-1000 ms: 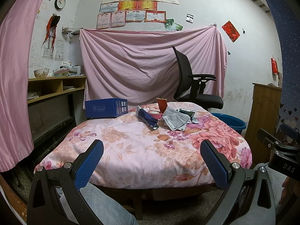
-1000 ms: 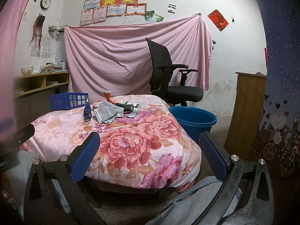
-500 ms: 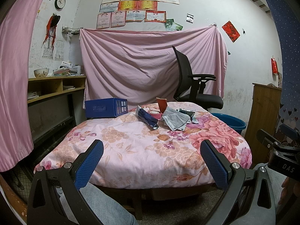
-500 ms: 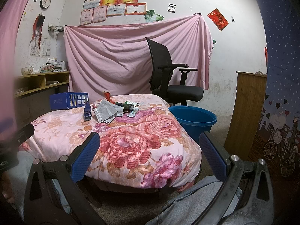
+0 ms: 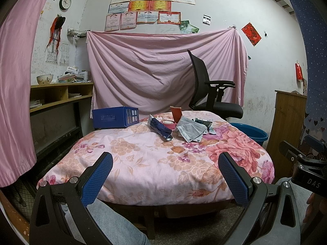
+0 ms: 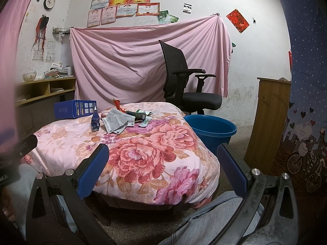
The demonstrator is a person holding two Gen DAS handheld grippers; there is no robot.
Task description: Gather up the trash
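Left gripper [image 5: 165, 175] and right gripper [image 6: 163, 168] are held spread wide, empty, short of the table [image 5: 143, 163]; trash pile [image 5: 184, 127] is heaped at far side, blue bucket [image 6: 210, 127] beside it

On the far side of the worktop [image 5: 143, 163] a box [image 5: 115, 117] lies at the left, a heap of wrappers and papers [image 5: 184, 127] to its right, a chair [image 5: 212, 94] behind them, and a bucket [image 6: 210, 128] on the floor beside the worktop's right edge.
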